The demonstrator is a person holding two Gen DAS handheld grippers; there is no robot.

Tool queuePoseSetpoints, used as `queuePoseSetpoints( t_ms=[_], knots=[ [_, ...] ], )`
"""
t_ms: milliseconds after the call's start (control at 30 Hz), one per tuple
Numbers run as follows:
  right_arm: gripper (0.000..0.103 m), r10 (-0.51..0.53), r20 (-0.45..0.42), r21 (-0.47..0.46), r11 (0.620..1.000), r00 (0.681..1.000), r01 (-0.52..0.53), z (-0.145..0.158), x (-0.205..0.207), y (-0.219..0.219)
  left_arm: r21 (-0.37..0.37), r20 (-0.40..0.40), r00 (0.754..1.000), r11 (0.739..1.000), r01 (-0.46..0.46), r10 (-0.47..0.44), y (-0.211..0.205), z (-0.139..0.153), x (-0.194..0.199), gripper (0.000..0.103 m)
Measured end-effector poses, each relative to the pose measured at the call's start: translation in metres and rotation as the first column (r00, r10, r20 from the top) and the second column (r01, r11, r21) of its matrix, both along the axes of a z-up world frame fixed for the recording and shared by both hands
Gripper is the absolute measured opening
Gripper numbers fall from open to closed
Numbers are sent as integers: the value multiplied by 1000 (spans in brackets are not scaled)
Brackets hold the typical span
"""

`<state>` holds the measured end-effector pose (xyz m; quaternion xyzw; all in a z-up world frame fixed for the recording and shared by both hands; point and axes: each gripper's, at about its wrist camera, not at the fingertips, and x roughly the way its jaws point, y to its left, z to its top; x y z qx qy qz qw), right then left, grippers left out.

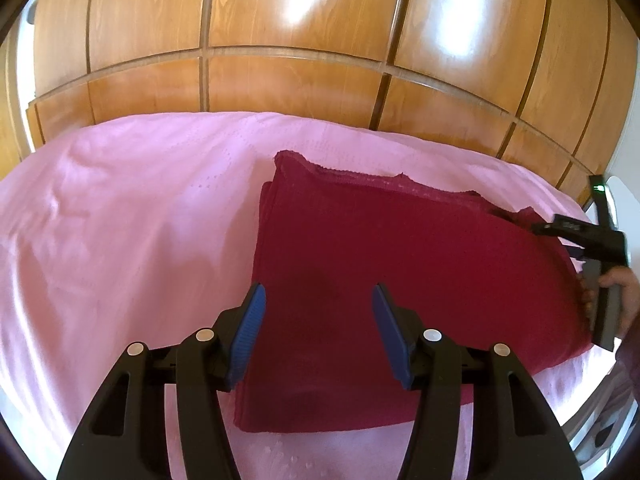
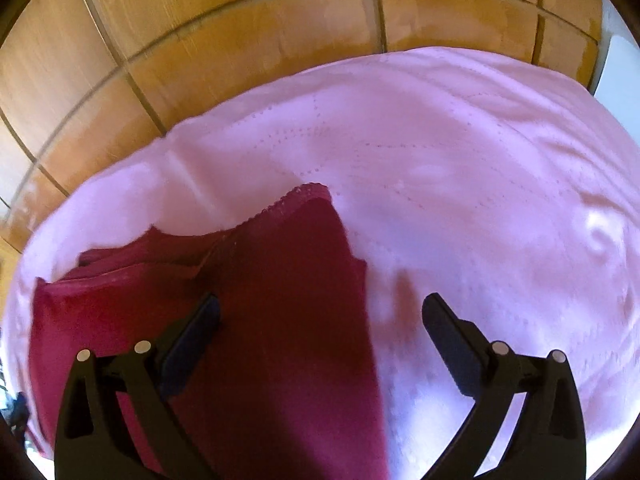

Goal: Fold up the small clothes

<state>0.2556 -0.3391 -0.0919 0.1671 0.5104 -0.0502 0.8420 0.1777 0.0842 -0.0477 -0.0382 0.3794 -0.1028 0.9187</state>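
Left wrist view: the left tool [image 1: 318, 312] hovers with jaws spread over the near left part of the cloth [image 1: 400, 280], gripping nothing. The cloth, dark red and already doubled into a rough rectangle, lies on the bed [image 1: 120, 220], right of centre. Its left edge is straight and lies clear on the pink sheet; its far edge is lacy and uneven, with layers stepped out of line. The right tool [image 1: 516, 222] reaches the far right corner; whether it grips there cannot be told from this view. Risk: a pinch at the near left edge may take only the top layer, so the stack would shear and the fold open. Open room lies to the left, a wide bare stretch of bed; the wooden wardrobe [image 1: 280, 40] bounds the far side. Right wrist view: the right tool [image 2: 320, 316] stands with jaws spread wide, straddling the right edge of the cloth [image 2: 260, 320], one finger over cloth and one over the bed [image 2: 480, 200]. Nothing is gripped. The far corner stands raised and loose. Risk: closing here may gather sheet with the cloth. Bare bed extends right and far.
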Motion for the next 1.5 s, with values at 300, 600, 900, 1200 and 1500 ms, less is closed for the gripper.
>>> queuePoseSetpoints(
  t_ms=[300, 600, 900, 1200, 1500],
  knots=[
    [100, 9, 22, 272, 962, 1000, -14, 13, -49, -28, -10, -15, 1000, 1000, 1, -1, 1, -6, -3, 54],
    [100, 38, 19, 367, 929, 999, -42, -1, -87, -19, -4, -32, 999, 1000, -2, 2, 0, -14, -7, 54],
    [96, 36, 38, 398, 916, 999, -49, 0, -104, -26, -7, -48, 999, 1000, -2, 1, 2, -22, -6, 54],
    [62, -1, 52, 424, 905, 999, -21, -4, -110, -34, -184, -22, 995, 979, 91, -96, 7, -4, -14, 54],
    [33, 55, 33, 467, 882, 998, -64, 0, -105, -20, -166, -115, 980, 975, 145, -165, -5, -31, 0, 52]
  ],
)
